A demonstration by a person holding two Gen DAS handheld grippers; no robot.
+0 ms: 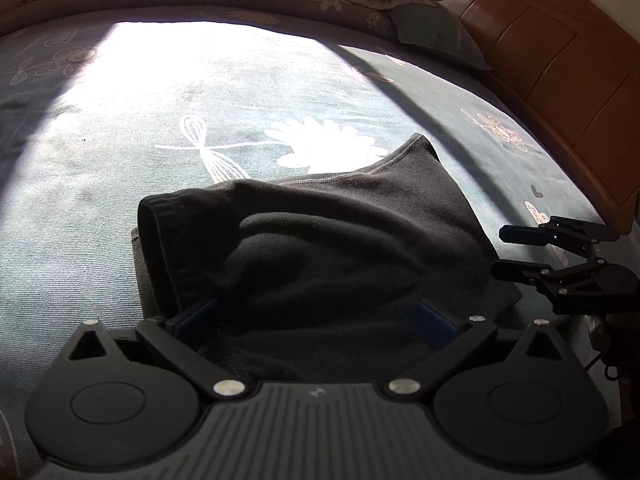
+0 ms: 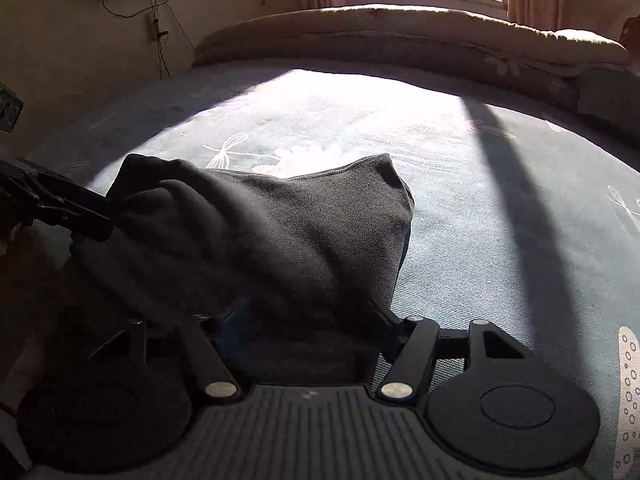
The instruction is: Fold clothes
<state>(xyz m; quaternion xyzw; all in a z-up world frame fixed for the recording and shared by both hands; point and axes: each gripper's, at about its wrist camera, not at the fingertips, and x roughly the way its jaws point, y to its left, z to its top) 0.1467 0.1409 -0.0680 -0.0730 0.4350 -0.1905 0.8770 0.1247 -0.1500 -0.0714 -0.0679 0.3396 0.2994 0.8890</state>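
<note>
Dark grey fleece garment [image 1: 320, 240] is lying mid-frame on the floral bed [image 1: 120, 200]. Left gripper [image 1: 316, 316] fingers gaping around its near edge; right gripper [image 1: 500, 252] fingers spread at lower right.

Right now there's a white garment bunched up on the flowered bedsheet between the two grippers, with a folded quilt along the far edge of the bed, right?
Nearly. The garment is dark grey, almost black, not white; the right wrist view shows it plainly. It is bunched on the flowered bedsheet between the two grippers, and the folded quilt lies along the bed's far edge.
</note>
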